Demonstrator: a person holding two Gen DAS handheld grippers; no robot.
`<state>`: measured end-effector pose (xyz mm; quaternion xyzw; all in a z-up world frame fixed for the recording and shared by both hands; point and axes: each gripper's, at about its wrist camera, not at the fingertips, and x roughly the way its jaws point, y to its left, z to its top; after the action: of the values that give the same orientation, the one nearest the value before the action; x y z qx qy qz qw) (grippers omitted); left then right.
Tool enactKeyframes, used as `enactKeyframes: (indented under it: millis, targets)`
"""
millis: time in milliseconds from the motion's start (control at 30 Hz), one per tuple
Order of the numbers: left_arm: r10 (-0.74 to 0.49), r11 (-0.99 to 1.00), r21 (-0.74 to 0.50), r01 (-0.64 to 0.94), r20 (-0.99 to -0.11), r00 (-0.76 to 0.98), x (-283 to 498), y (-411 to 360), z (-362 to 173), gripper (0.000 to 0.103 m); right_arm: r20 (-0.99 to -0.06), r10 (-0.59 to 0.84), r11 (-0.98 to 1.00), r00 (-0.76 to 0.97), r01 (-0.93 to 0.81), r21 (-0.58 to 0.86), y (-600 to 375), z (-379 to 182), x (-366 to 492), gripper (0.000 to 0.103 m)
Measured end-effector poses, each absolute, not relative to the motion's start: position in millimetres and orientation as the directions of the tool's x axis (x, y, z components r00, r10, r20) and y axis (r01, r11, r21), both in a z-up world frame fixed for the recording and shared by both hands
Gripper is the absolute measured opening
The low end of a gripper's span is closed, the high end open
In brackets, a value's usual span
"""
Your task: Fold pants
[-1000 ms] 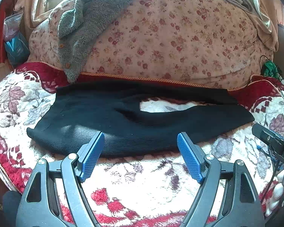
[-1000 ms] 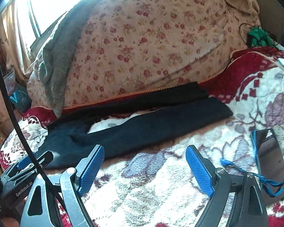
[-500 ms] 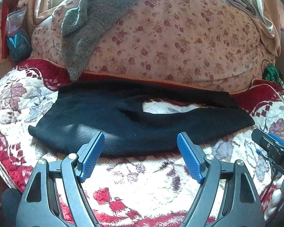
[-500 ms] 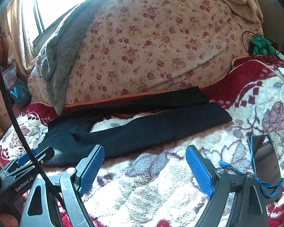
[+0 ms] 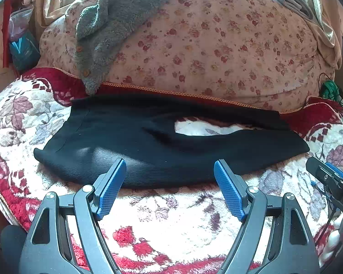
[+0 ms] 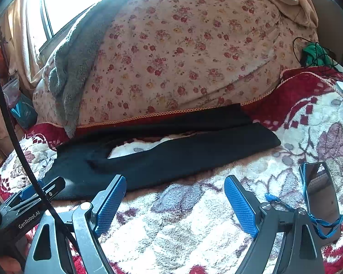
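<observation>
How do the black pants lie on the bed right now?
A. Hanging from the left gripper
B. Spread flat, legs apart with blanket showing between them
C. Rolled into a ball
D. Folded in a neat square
B: the pants lie flat, with a strip of blanket visible between the two legs, and both grippers are open and empty.

Count, taken from the quilt (image 5: 217,52): 1 pants (image 5: 148,141) in front of it; 1 grey fleece (image 5: 107,29) draped on it; 1 phone (image 6: 321,196) well in front; 2 tongs, left (image 5: 169,182) and right (image 6: 175,196); 1 blanket (image 5: 183,217).
</observation>
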<state>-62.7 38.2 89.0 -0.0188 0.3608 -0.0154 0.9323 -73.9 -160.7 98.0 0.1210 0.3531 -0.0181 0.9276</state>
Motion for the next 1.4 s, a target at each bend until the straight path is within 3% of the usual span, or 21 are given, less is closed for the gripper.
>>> enactKeyframes:
  millis: [500,900,1200,1400]
  targets:
    - [-0.026,0.999,-0.052,-0.015,-0.704,0.71,-54.6,50.3,74.5,0.08,-0.689,0.051,0.965,0.723,0.141,0.219,-166.8,82.5,-64.8,0.087]
    - [0.062,0.985,-0.054,-0.161,-0.767,0.639,-54.4,125.8,43.4,0.08,-0.739,0.121,0.922,0.663,0.201,0.332,-210.6,38.0,-45.0,0.087]
    - [0.004,0.928,-0.224,-0.299,-0.794,0.608,-39.4,183.1,27.6,0.08,-0.722,0.228,0.83,0.654,0.257,0.495,-247.7,13.3,-18.4,0.087]
    - [-0.019,0.889,-0.295,-0.35,-0.788,0.615,-21.5,190.7,24.9,0.08,-0.71,0.226,0.828,0.667,0.253,0.501,-251.2,14.0,-3.8,0.087]
